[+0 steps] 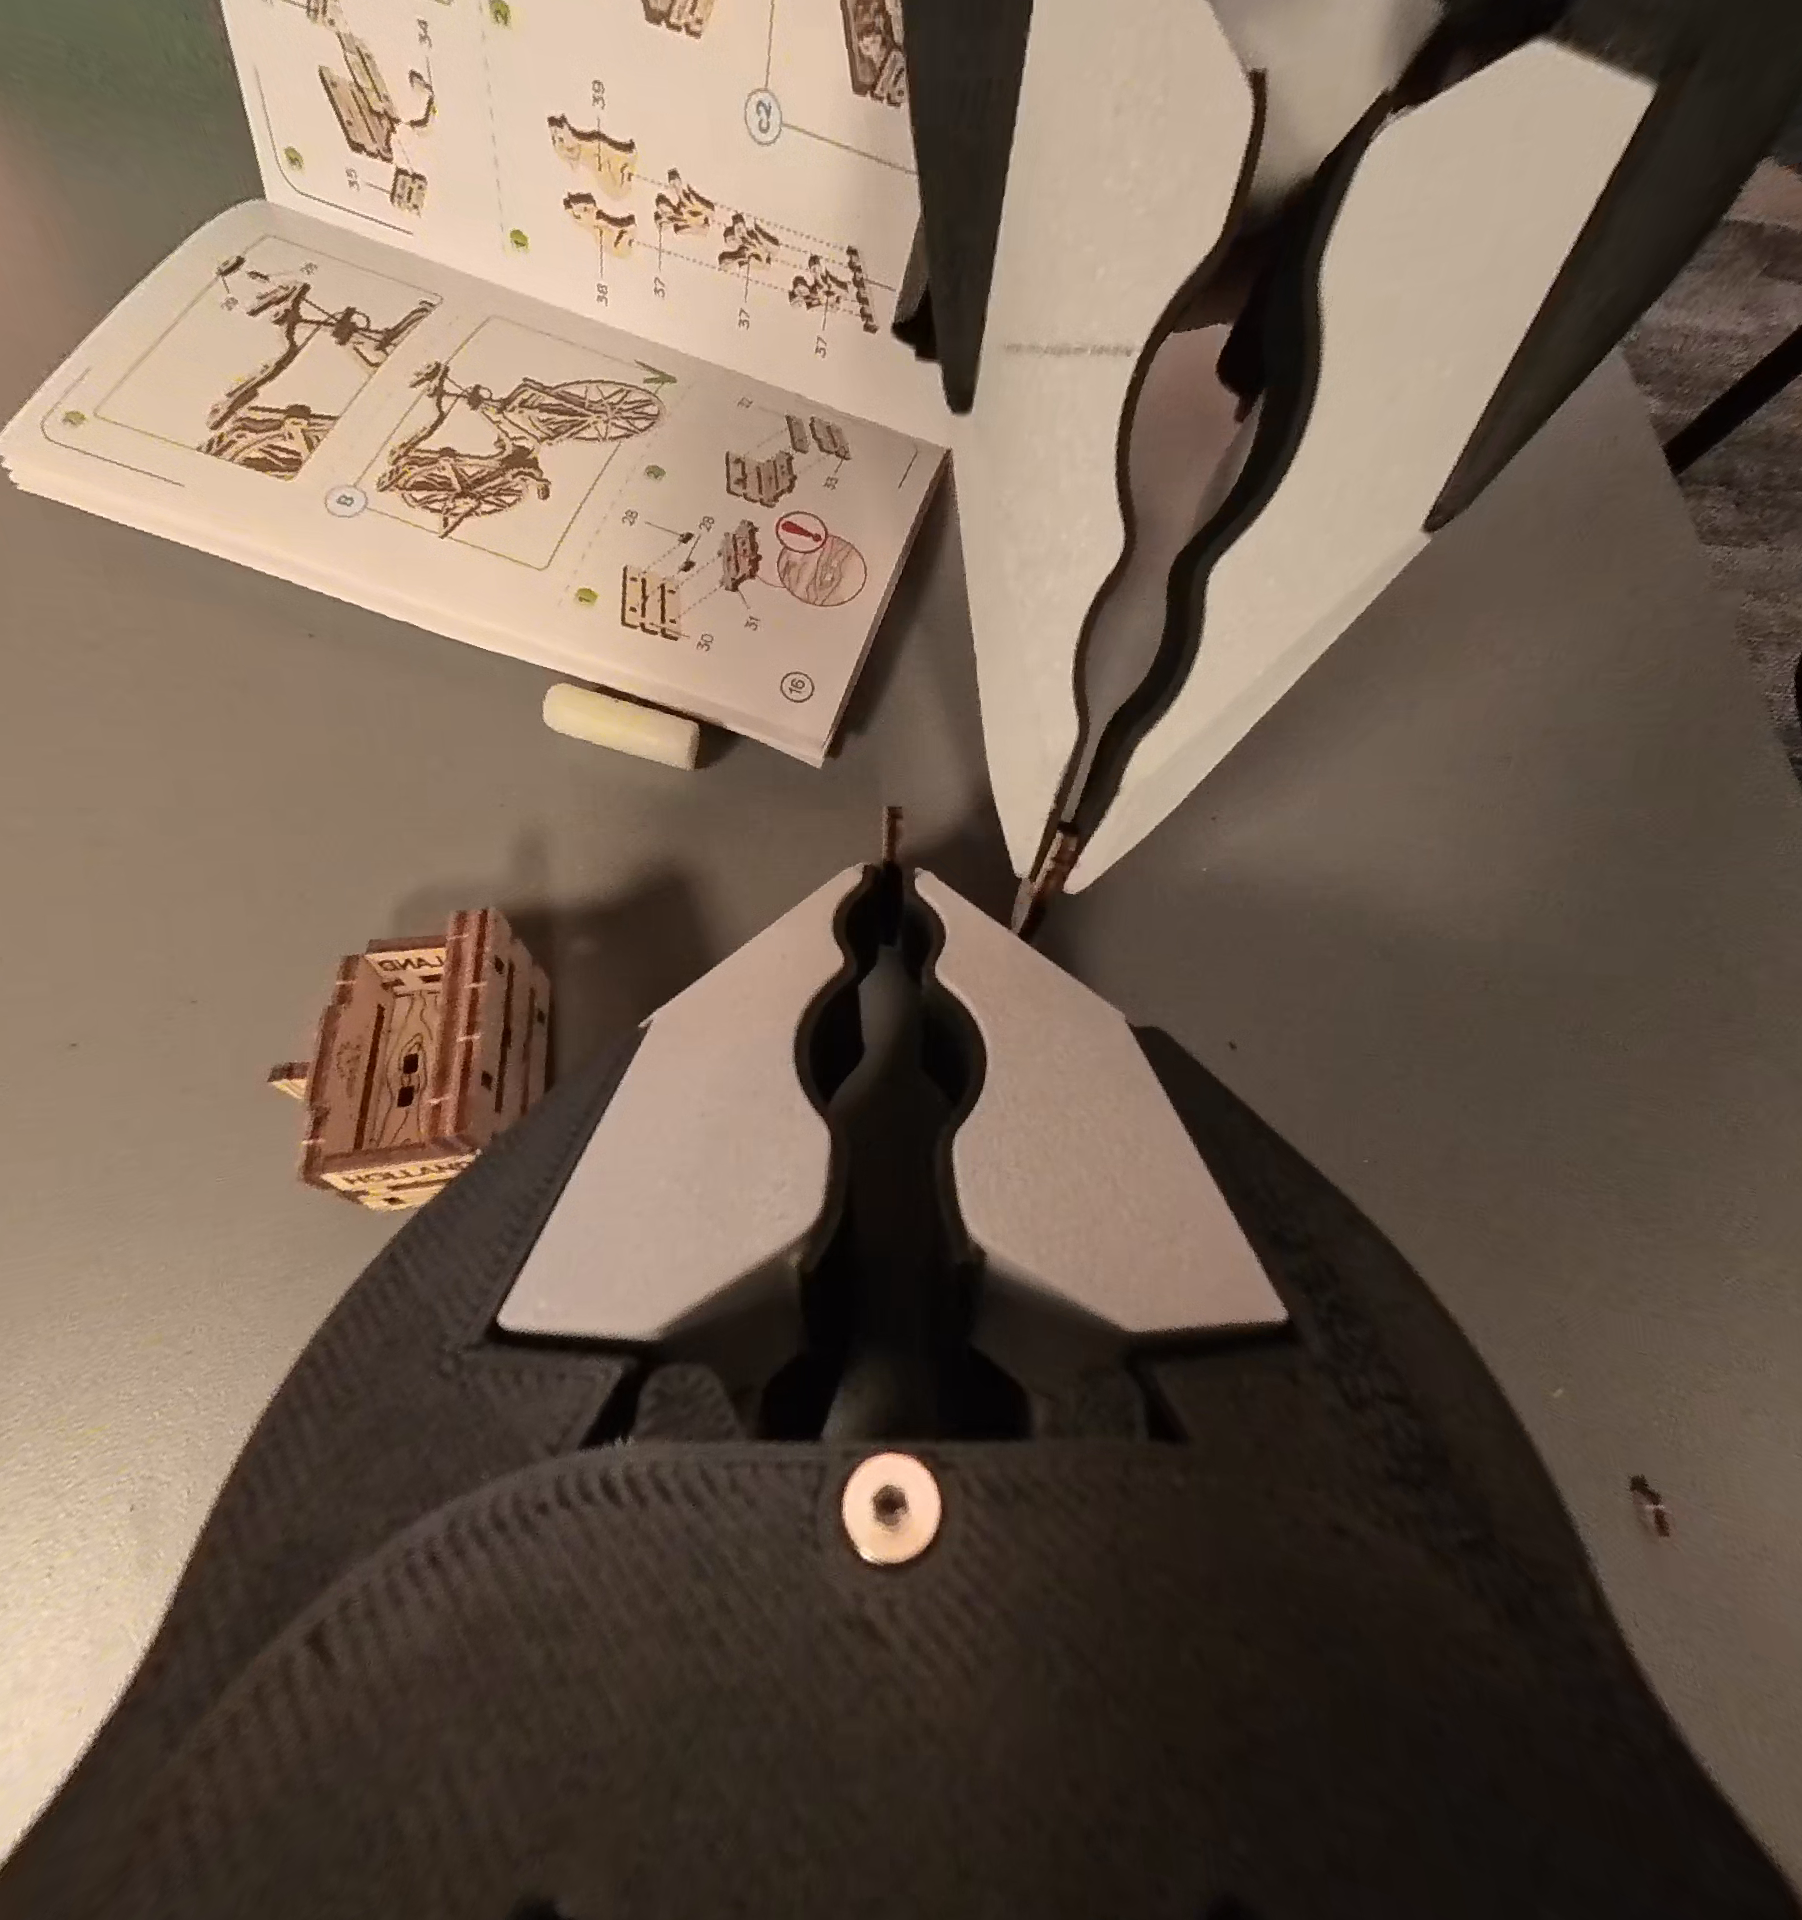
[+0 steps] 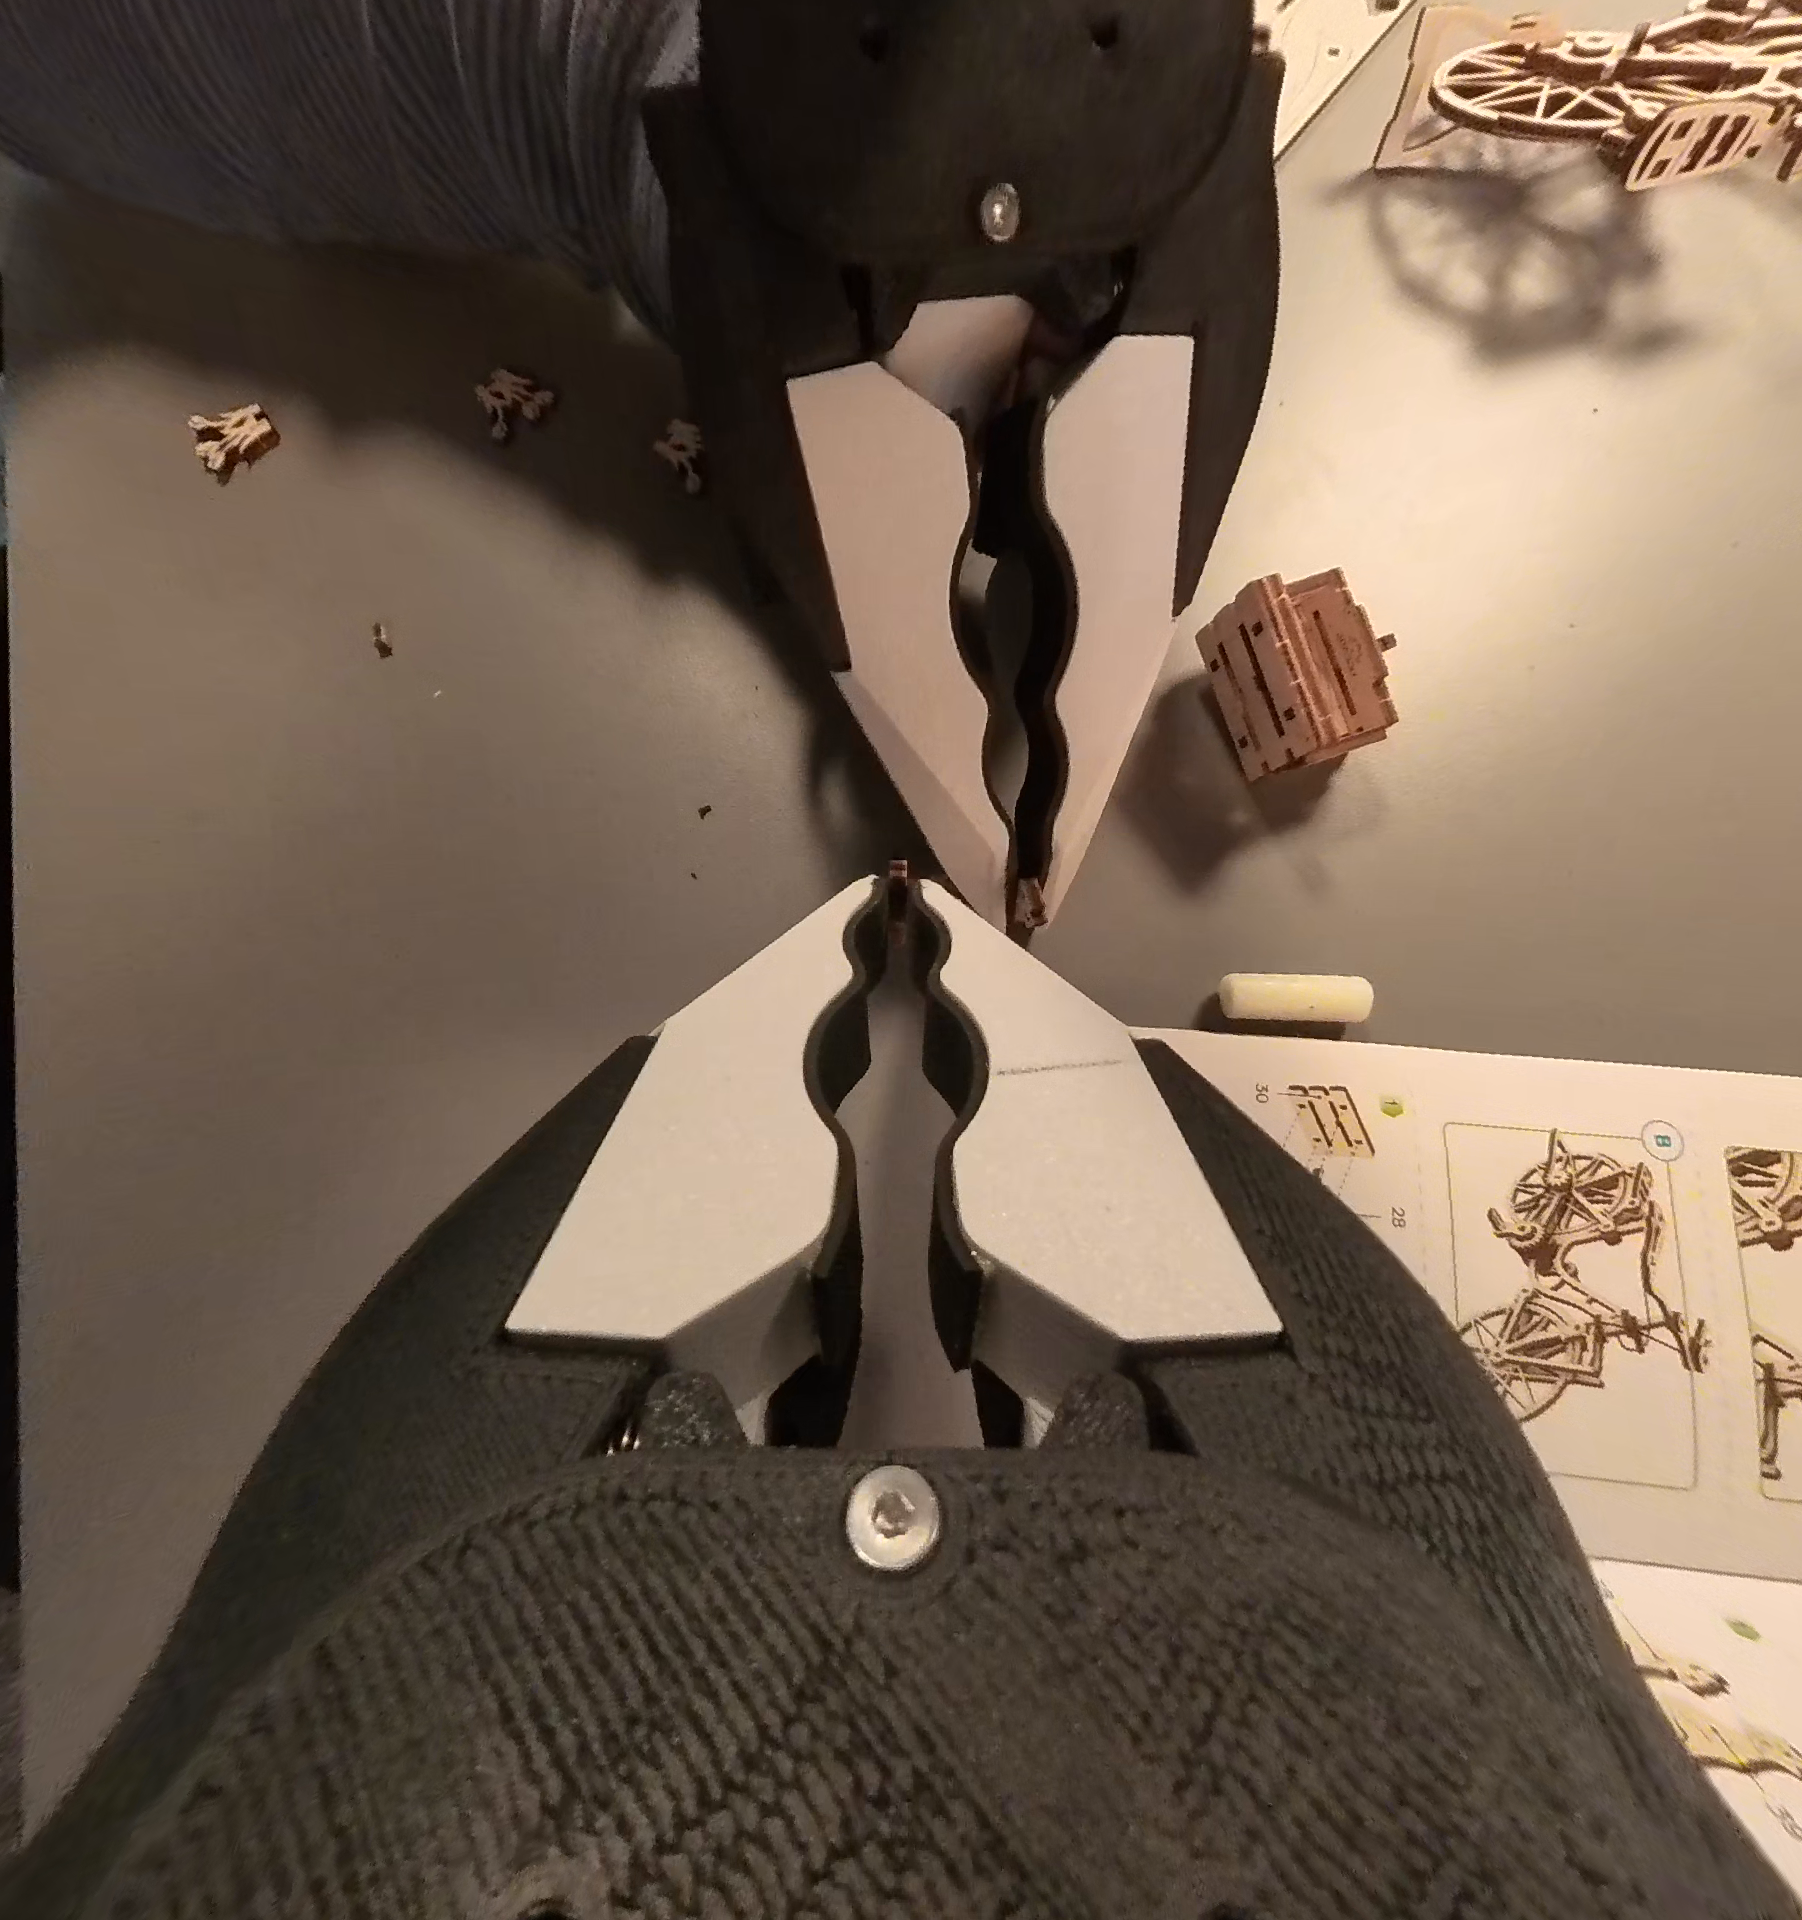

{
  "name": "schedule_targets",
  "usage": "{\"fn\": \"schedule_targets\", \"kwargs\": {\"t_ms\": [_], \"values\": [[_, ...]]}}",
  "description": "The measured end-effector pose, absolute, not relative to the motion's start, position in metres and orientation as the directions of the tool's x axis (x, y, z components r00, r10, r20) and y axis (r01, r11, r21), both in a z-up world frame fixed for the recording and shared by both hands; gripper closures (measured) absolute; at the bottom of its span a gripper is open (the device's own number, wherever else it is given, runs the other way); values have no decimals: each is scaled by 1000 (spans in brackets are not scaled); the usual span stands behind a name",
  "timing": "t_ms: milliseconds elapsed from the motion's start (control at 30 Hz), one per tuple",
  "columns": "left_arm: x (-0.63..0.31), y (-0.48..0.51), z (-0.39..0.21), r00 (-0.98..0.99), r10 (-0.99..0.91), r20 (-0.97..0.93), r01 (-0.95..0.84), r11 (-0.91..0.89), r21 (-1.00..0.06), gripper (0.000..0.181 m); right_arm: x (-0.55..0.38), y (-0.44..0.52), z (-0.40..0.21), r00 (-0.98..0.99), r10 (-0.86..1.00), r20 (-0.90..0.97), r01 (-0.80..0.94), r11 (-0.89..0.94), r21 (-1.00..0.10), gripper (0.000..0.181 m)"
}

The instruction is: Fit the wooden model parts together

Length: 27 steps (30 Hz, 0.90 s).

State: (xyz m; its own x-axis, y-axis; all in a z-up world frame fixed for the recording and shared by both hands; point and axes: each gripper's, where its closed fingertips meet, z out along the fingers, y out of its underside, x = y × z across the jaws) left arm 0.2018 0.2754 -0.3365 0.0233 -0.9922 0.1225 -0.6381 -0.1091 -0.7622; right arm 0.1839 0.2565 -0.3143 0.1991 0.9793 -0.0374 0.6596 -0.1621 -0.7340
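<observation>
Your left hand-held gripper [image 1: 892, 871] pinched a small wooden peg [image 1: 890, 831] at its tips; your right hand-held gripper [image 2: 898, 881] pinched a second wooden peg [image 2: 898, 871]. Both tips nearly met above the grey bench [image 1: 253, 831], the little wooden crate [image 1: 429, 1060] resting to one side, near the open instruction booklet [image 1: 481, 447].

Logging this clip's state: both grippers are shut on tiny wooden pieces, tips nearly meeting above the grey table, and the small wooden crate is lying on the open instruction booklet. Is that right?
Not quite. The small wooden crate lies on the bare grey table, apart from the open instruction booklet, as the right wrist view shows. The rest holds: the left gripper and the right gripper are each shut on a tiny wooden piece, tips nearly meeting.
</observation>
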Motion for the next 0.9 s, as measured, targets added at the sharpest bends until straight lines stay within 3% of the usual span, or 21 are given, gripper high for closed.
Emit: {"fn": "schedule_targets", "kwargs": {"t_ms": [433,667,900], "values": [[198,280,-336,68,-989,133,-629,-145,-763,178,178,260,-318,206,978,22,668,-124,-734,181],[182,286,-334,135,-978,157,-610,-206,-765,153,172,261,-319,194,981,-11,701,-146,-698,181],[150,282,-332,139,-987,75,-654,-148,-742,163,168,265,-320,182,983,-37,767,-166,-619,181]]}}
